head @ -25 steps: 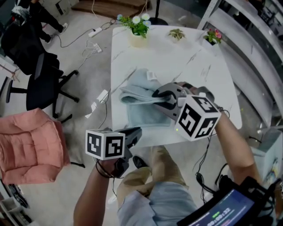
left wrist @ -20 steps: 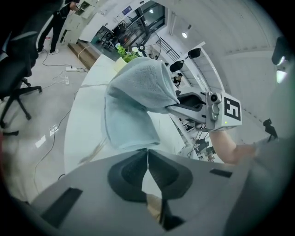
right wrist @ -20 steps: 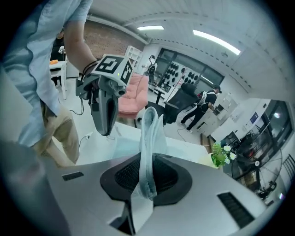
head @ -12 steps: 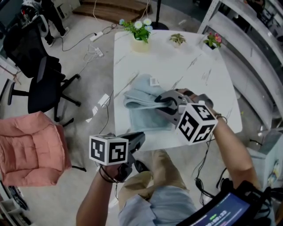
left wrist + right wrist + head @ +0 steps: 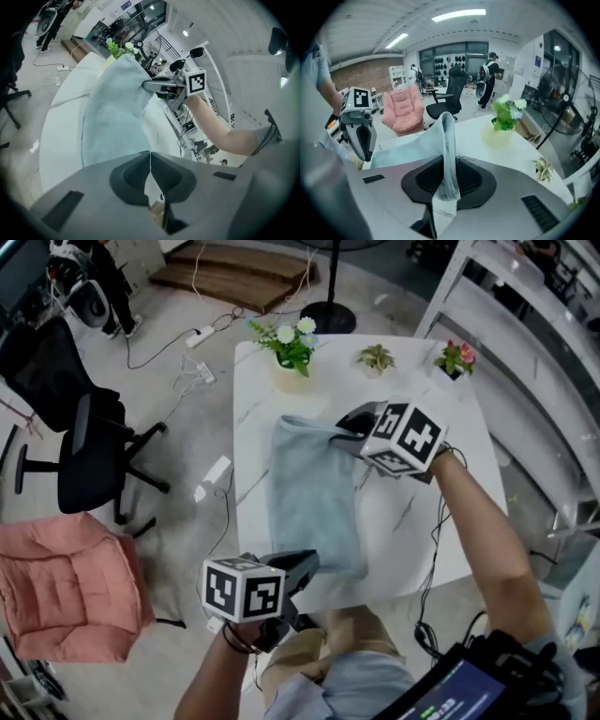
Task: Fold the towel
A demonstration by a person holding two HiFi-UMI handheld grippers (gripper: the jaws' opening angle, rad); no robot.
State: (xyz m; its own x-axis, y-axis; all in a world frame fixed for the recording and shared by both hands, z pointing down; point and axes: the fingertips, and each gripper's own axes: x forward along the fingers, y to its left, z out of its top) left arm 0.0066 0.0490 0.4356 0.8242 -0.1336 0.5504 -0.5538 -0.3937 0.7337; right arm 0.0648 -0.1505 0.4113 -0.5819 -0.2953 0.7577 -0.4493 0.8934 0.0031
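- The pale blue towel (image 5: 314, 498) lies stretched lengthwise on the white tabletop (image 5: 412, 512), running from the near edge toward the far one, closer to the left edge.
- The right gripper (image 5: 345, 425) pinches the towel's raised far end. A fold stands between its jaws, which have just been opening slightly.
- The left gripper (image 5: 307, 565) hovers at the near edge, just beside the towel's near end, its jaws clenched together on nothing.

The towel (image 5: 314, 512) lies on the tabletop (image 5: 394, 531), potted plants (image 5: 377, 358) behind it along the far edge; chair (image 5: 80, 451) and armchair (image 5: 66, 582) stand left.
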